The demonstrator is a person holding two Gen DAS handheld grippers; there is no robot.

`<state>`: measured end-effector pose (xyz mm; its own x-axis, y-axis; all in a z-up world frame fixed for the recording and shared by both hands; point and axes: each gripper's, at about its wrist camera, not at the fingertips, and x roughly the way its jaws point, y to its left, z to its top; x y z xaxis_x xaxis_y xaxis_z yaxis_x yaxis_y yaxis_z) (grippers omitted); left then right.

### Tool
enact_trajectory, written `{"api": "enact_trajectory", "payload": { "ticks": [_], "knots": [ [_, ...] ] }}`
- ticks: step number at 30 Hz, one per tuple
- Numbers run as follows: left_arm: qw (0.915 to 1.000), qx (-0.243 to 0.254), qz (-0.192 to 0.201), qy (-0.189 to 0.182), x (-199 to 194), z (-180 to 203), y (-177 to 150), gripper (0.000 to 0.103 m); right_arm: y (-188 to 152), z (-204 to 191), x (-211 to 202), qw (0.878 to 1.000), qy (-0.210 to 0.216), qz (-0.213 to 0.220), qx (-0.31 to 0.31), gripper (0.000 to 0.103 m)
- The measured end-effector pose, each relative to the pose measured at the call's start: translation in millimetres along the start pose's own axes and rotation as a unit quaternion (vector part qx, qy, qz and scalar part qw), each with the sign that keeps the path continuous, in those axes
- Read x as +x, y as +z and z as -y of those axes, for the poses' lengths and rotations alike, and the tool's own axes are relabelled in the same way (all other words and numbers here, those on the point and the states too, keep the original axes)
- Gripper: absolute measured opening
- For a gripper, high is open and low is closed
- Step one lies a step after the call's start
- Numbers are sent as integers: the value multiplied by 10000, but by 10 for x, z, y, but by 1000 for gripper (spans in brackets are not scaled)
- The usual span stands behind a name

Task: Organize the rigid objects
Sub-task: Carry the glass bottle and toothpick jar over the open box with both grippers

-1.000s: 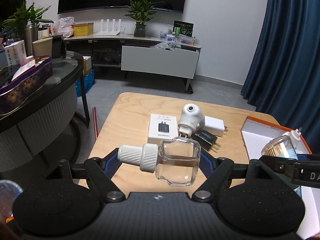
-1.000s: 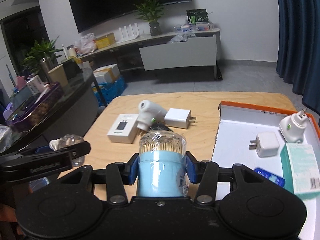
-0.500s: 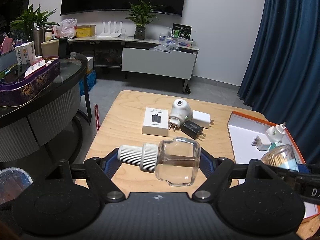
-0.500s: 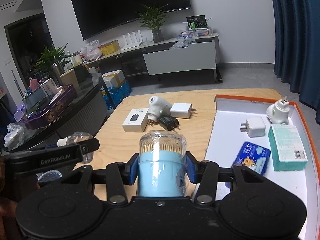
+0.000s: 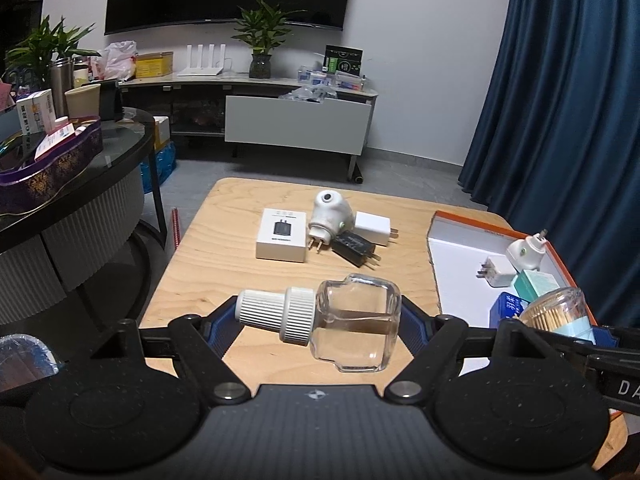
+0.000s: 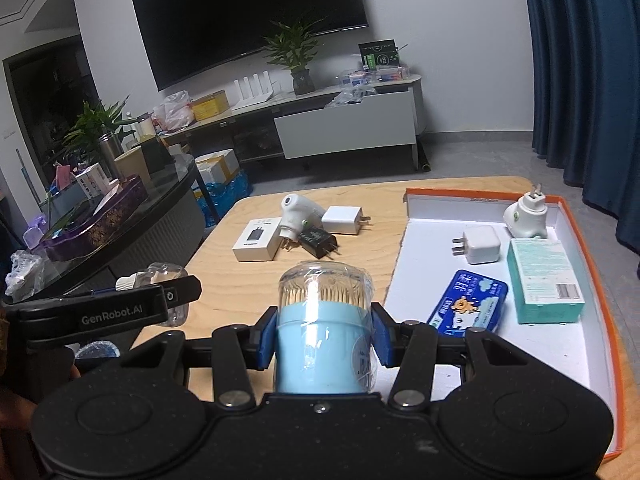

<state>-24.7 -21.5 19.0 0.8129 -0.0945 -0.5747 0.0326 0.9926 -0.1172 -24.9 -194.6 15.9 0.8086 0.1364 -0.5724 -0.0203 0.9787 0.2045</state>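
Both my cameras sit just behind my fingers (image 5: 224,320), looking forward and tilted down across the counter (image 5: 224,276) toward the far wall with the television (image 6: 248,16). My left view looks from the counter's near left corner; my right view from its near edge, nearer the orange-rimmed tray (image 6: 592,240). Both share the counter's far edge, the tray, and each other's fingers at the frame sides.

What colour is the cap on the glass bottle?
White, ribbed cap on the clear bottle; clearest in the left wrist view.

Tray (image 6: 592,256) at table (image 6: 224,280) right; chargers (image 6: 346,220), boxed charger (image 6: 256,240) left of tray, on table.
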Motion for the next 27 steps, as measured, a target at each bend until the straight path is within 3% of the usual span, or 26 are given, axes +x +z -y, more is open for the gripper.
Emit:
{"api": "enact_trajectory", "payload": {
  "ticks": [27],
  "knots": [
    [9998,100,-50,-172,1,161,-3,81,4,176,-84,9997,-165,140,92,58]
  ]
}}
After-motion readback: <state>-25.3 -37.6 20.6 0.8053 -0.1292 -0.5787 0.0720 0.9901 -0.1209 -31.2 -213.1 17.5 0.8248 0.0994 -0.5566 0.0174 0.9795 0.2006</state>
